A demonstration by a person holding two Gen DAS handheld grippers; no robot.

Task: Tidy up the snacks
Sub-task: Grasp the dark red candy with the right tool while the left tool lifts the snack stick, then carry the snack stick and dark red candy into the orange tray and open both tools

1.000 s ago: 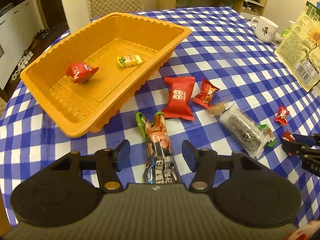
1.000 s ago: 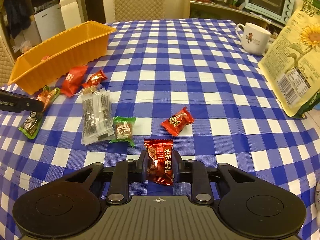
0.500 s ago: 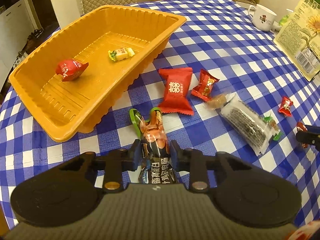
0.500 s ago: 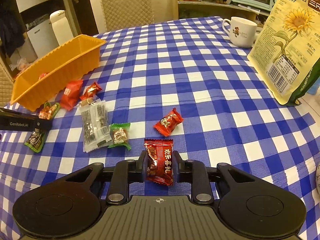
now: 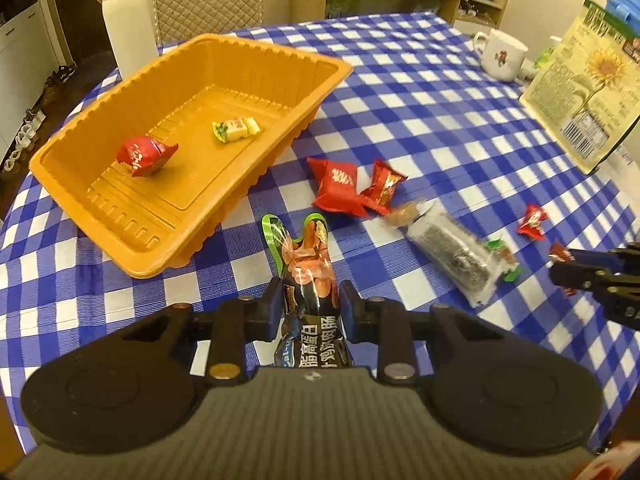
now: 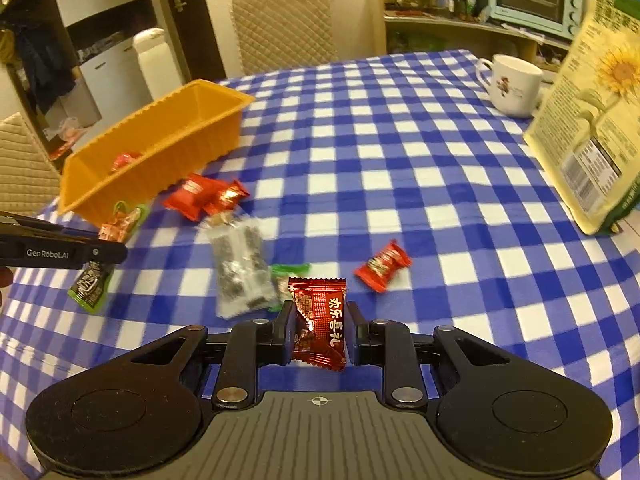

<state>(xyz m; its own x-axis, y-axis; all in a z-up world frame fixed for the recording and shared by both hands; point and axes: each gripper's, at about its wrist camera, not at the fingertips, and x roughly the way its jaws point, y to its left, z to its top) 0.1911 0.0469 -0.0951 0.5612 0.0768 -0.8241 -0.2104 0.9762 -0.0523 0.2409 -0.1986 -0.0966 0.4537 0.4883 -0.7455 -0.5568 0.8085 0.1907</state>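
My left gripper (image 5: 310, 292) is shut on a long sausage snack packet (image 5: 310, 280) and holds it above the cloth, just in front of the orange tray (image 5: 280, 56). The tray holds a red candy (image 5: 146, 155) and a yellow candy (image 5: 236, 129). My right gripper (image 6: 319, 312) is shut on a dark red candy (image 6: 319, 322), lifted off the table. On the cloth lie a red packet (image 5: 336, 188), a red candy (image 5: 383, 185), a clear seaweed packet (image 5: 452, 254), a green-wrapped candy (image 6: 290, 276) and a small red candy (image 6: 383, 266).
A white mug (image 6: 514, 86) and a large sunflower-seed bag (image 6: 596, 128) stand at the right of the blue checked tablecloth (image 6: 400, 152). A white flask (image 5: 128, 20) and a chair (image 6: 282, 26) stand beyond the table's far edge.
My left gripper closed on the sausage packet and lifted it off the cloth. My right gripper stayed shut on the dark red candy and rose from the table.
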